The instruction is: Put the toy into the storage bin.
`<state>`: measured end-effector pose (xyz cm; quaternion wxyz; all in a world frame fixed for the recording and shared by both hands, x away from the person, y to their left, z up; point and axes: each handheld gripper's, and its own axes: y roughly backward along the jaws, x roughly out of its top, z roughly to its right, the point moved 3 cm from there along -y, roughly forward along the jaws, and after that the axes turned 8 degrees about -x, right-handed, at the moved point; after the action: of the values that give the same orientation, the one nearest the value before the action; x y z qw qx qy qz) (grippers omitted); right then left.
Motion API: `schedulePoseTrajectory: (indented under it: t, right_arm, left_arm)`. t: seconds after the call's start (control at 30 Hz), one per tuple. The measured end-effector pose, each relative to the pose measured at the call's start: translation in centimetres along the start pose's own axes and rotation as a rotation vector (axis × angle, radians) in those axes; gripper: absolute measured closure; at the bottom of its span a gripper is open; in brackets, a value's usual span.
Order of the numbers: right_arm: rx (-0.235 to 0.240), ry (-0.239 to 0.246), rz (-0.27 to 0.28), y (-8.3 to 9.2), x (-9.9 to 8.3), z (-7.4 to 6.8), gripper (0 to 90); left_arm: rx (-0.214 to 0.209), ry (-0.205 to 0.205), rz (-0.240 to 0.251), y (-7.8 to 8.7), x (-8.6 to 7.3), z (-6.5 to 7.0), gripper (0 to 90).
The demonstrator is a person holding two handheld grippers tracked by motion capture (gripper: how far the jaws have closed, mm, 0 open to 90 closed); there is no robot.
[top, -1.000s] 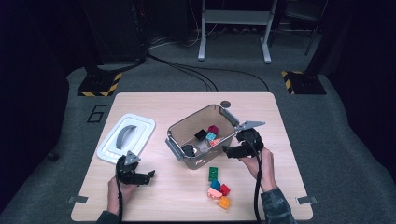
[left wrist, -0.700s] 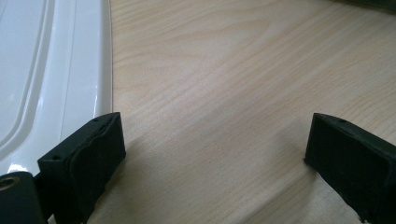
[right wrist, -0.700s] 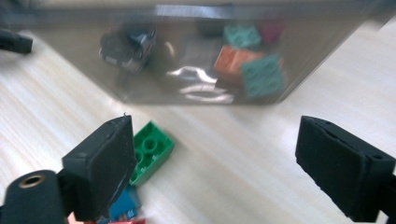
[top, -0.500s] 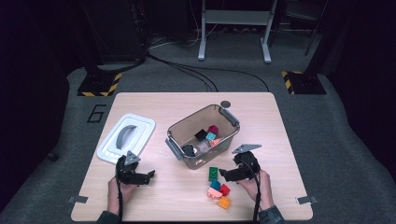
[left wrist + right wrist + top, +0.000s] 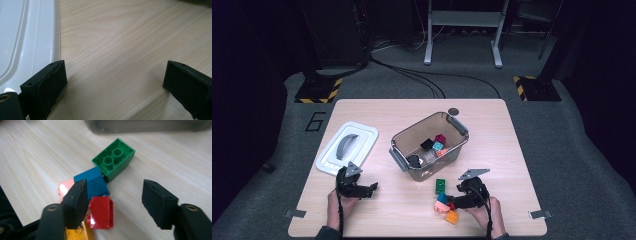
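On the left of the counter [image 5: 377,107] lies one white lid [image 5: 347,148] with a grey handle, flat and close to the left edge. Just in front of it is the left hand-held gripper [image 5: 371,188]. In the left gripper view its two black jaws stand wide apart with just bare wood between them, so it holds nothing. One jaw sits right next to the lid's rim [image 5: 56,37].

In the middle stands one clear bin [image 5: 399,159]. It is turned a bit on the counter. Inside it I count a black piece, a dark red one, a teal one and an orange one, plus one more dark thing near the front wall. One small dark round thing [image 5: 454,111] lies behind the bin, near the far edge.

To the right, near the front edge, is a little pile of five blocks. The green block [image 5: 113,158] lies upside down, just in front of the bin. The blue block [image 5: 91,181] touches it. Beside that are the pink block [image 5: 65,187], the red block [image 5: 101,212] and the orange block [image 5: 452,217], all packed close.

The right hand-held gripper [image 5: 113,201] is down low over this pile. Its jaws have just been closing and are now about half open. The red block lies on the wood just inside the left jaw, and the pads do not press on any block.

There is open wood between the two grippers, and more to the right of the pile up to the right edge.
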<state>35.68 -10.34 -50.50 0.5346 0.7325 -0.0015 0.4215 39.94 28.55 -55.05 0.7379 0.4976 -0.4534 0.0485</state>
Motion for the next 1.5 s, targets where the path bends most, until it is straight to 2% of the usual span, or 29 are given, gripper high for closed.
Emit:
schedulePoseTrajectory:
  t: [0.1,0.2,0.23,0.3,0.33,0.43,0.6,0.7,0.83,0.9,1.0,1.1,1.13,1.2,1.23,1.3,1.43,1.5]
  right_arm:
    - [0.013,0.011,-0.010,-0.1,-0.3,-0.3,42.4]
    - [0.021,-0.002,-0.052,-0.4,-0.8,-0.6,52.0]
    - [0.021,0.013,-0.050,-0.6,-0.9,-0.4,54.7]
    - [0.012,-0.012,-0.068,-0.6,-1.1,-0.4,60.9]
    - [0.015,-0.005,-0.069,-0.6,-1.2,-0.2,64.1]
    - [0.013,-0.021,-0.071,-0.5,-1.3,0.1,66.5]
    - [-0.021,-0.032,-0.058,-0.3,-1.3,0.8,67.5]
    - [-0.039,-0.044,-0.036,-0.1,-1.2,1.6,67.5]
    - [-0.090,-0.075,0.021,0.3,-0.6,3.1,67.5]
    - [-0.131,-0.085,0.037,0.5,-0.1,3.8,67.5]
    - [-0.165,-0.114,0.073,0.5,0.8,5.7,67.6]
    - [-0.195,-0.143,0.085,0.2,1.5,7.5,67.6]
    - [-0.203,-0.174,0.075,0.1,1.7,8.1,67.6]
    - [-0.210,-0.166,0.087,-0.2,1.9,9.0,67.6]
    - [-0.219,-0.180,0.080,-0.3,2.0,9.4,67.6]
    - [-0.221,-0.170,0.080,-0.5,2.1,10.0,67.7]
    - [-0.232,-0.204,0.069,-1.0,2.4,10.7,67.7]
    - [-0.236,-0.199,0.066,-1.1,2.5,11.1,67.7]
  left_arm:
    - [0.000,0.000,0.000,0.0,0.0,0.0,4.6]
    - [0.000,0.000,0.000,0.0,0.0,0.0,4.7]
    - [0.000,0.000,0.000,0.0,0.0,0.0,4.7]
    - [0.001,0.000,0.001,0.0,0.0,0.0,4.7]
    - [0.000,0.000,0.000,0.0,0.0,0.0,4.7]
    - [0.000,0.000,-0.001,0.0,0.0,0.0,4.7]
    - [0.000,0.001,0.000,0.0,0.0,0.0,4.7]
    - [0.000,0.001,0.000,0.0,0.0,0.0,4.8]
    - [0.000,0.000,0.000,0.0,0.0,0.0,4.8]
    - [0.000,0.001,0.000,0.0,0.0,0.0,4.7]
    - [0.000,0.000,0.000,0.0,0.0,0.0,4.8]
    - [0.005,0.002,0.008,-0.1,0.0,0.0,4.8]
    - [0.007,0.002,0.011,-0.1,0.0,0.0,4.8]
    - [0.000,0.001,0.001,0.0,0.0,0.0,4.8]
    - [0.000,0.001,0.001,0.0,0.0,0.0,4.8]
    - [0.000,0.001,0.001,0.0,0.0,0.0,4.8]
    - [0.000,0.000,0.001,0.0,0.0,0.0,4.8]
    - [0.000,0.001,0.000,0.0,0.0,0.0,4.8]
